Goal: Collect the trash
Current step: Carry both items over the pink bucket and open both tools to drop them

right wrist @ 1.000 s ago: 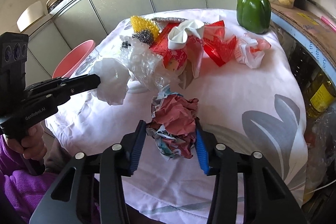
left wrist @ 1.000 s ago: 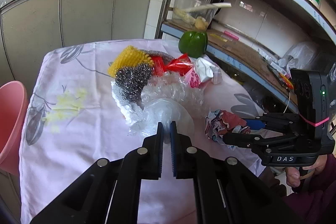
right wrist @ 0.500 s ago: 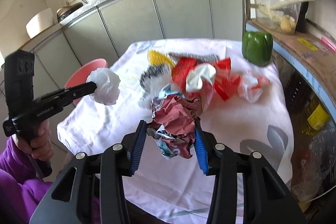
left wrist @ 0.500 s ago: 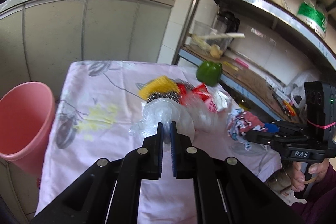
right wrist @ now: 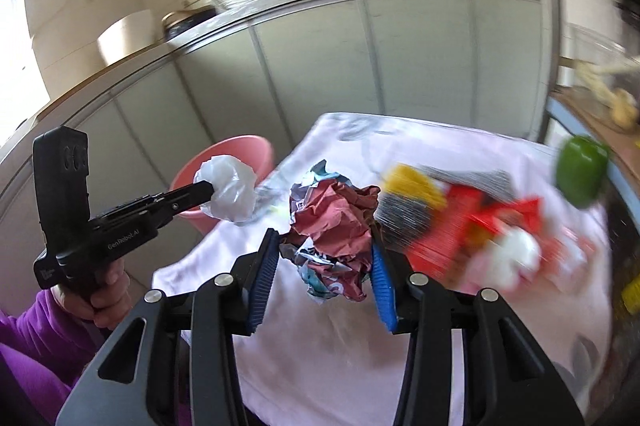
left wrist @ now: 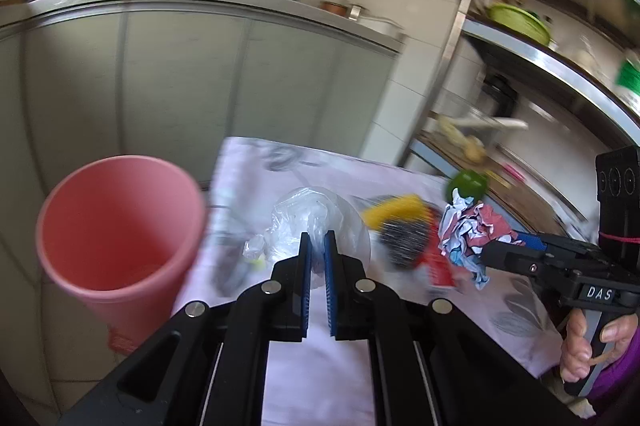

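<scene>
left gripper (left wrist: 316, 246): ribbed blue pads pinched together on a crinkled clear plastic bag (left wrist: 298, 222), held above the table's near edge, smooth pink conical bin (left wrist: 116, 234) at its 9 o'clock. right gripper (right wrist: 324, 266): pads clamped on a crumpled paper wad (right wrist: 336, 226), aloft over the floral tablecloth (right wrist: 340, 346).

Table (right wrist: 460, 338) w/ pale cloth: green pepper (right wrist: 582, 171), scrubbers (right wrist: 412, 186), wrappers (right wrist: 464, 226).
</scene>
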### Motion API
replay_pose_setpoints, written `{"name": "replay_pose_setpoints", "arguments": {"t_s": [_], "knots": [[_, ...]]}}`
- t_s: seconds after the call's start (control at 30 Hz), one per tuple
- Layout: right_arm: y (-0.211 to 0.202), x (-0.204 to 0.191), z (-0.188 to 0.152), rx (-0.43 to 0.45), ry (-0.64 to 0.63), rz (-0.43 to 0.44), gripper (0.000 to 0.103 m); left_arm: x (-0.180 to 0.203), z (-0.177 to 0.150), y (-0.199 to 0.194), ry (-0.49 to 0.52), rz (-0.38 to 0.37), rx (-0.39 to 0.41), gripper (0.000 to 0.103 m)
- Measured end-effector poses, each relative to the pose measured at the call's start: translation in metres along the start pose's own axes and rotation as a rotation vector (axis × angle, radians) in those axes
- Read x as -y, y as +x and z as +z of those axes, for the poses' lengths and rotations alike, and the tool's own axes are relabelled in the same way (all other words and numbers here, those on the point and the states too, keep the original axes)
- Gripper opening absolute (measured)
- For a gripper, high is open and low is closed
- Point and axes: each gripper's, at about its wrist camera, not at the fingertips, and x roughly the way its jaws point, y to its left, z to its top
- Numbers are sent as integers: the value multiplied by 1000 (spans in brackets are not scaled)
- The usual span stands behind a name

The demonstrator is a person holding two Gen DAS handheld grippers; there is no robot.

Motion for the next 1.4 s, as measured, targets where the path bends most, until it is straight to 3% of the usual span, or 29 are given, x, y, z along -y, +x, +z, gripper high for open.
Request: {"name": "replay_pose_setpoints", "arguments": {"t_s": [0.3,0.6,0.83,1.13,1.4], "knots": [[86,-72,42,-52,-123,134,45,-76,3,-7,-125,197,40,6],[172,-122,60,-153,-151,198,45,-117,-1,8,-130,362,8,6],[217,-131,61,-217,-138,177,45,-137,-11,28,-161,394,-49,7],[237,-124,59,-243,-93,151,50,-142,-19,35,-178,410,-62,10],[243,-123,59,-263,-89,157,58,-146,-22,35,-212,417,-86,27]]}}
